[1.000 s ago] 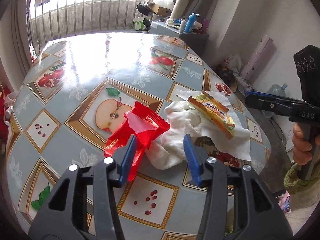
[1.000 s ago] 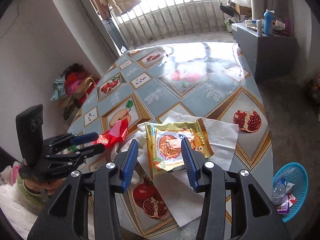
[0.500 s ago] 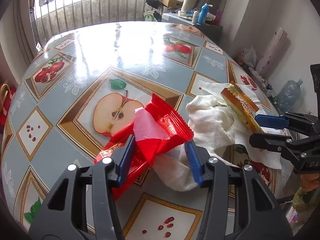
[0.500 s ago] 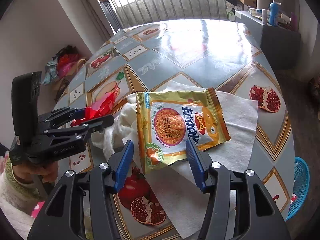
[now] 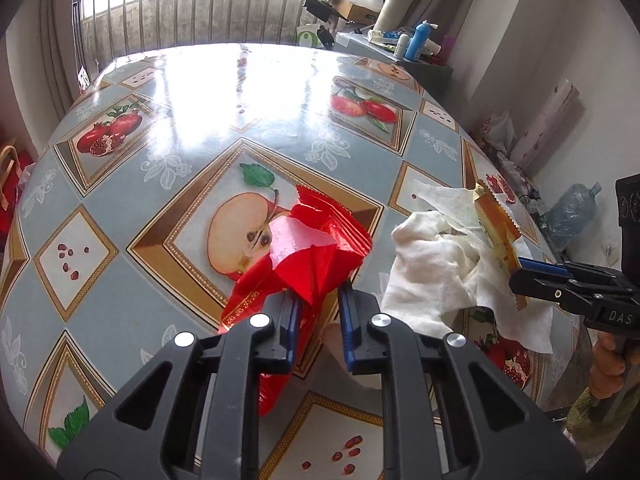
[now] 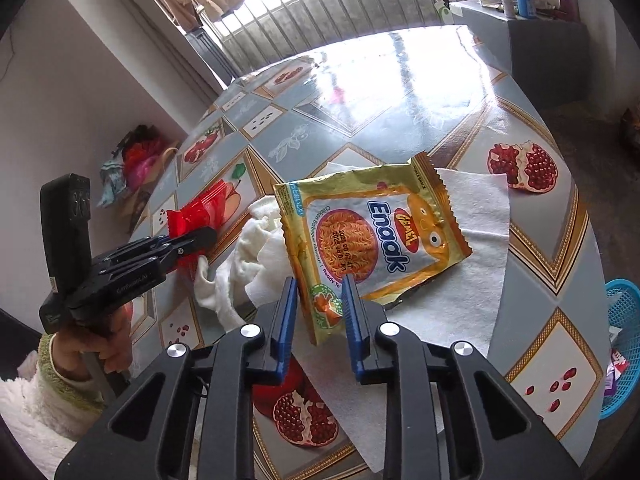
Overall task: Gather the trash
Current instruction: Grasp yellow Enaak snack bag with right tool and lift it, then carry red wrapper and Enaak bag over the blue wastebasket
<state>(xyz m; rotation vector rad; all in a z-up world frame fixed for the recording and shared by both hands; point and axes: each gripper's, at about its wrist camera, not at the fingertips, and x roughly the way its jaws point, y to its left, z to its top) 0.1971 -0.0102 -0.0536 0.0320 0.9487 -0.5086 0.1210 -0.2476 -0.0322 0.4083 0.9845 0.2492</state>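
A crumpled red wrapper [image 5: 316, 256] lies on the fruit-patterned table [image 5: 224, 92]. My left gripper [image 5: 318, 308] is shut on its near end; it also shows in the right wrist view [image 6: 196, 248] with the red wrapper [image 6: 200, 210]. A yellow Enaak noodle packet [image 6: 376, 236] lies on white paper towels [image 6: 472, 248]. My right gripper [image 6: 320, 300] is shut on the packet's near corner, which is lifted. In the left wrist view the right gripper [image 5: 520, 270] holds the packet [image 5: 496, 228] edge-on.
A crumpled white cloth [image 5: 432, 264] lies between the two wrappers. A blue basket [image 6: 622, 344] with trash stands on the floor to the right of the table. A dark cabinet [image 6: 532, 40] with bottles is at the far side.
Both grippers moved forward and shut: the left on the red wrapper, the right on the noodle packet, whose near corner is now lifted.
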